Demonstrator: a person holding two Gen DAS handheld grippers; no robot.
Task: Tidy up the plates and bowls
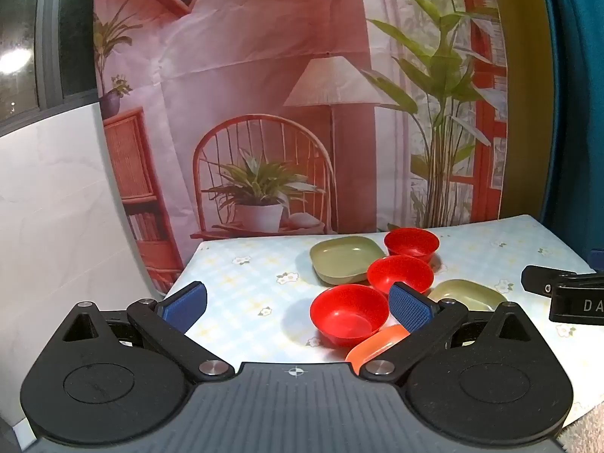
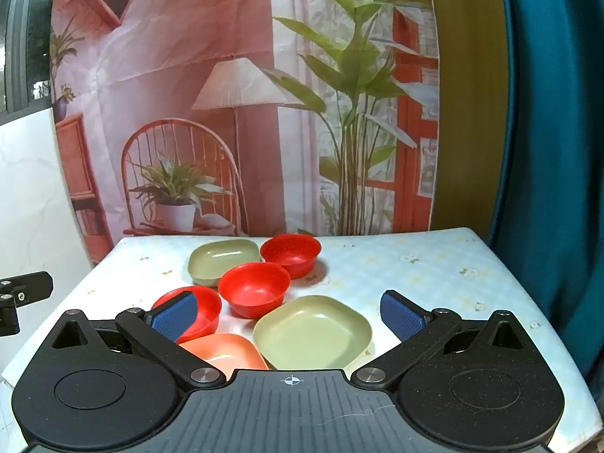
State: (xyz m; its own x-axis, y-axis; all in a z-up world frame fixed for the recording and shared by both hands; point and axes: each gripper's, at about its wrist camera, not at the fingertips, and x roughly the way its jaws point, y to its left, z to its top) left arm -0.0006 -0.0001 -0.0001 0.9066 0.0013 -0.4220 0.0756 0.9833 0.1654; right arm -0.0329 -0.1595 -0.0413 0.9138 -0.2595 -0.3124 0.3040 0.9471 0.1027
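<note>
Printed backdrop (image 2: 241, 105) of lamp, chair and plants hangs behind the floral-clothed table (image 2: 415, 264), with white wall (image 1: 49, 204) and dark window (image 1: 22, 45) left, teal curtain (image 2: 547, 132) right.

The left wrist view looks forward and slightly down between its fingers (image 1: 185, 304), low and near the table (image 1: 241, 283); the right wrist view faces likewise beside it; both share the dishes beyond the fingertips and the backdrop (image 2: 234, 75).

three red bowls (image 2: 253, 290), two green plates (image 2: 312, 332), one orange plate (image 2: 222, 351)
</note>
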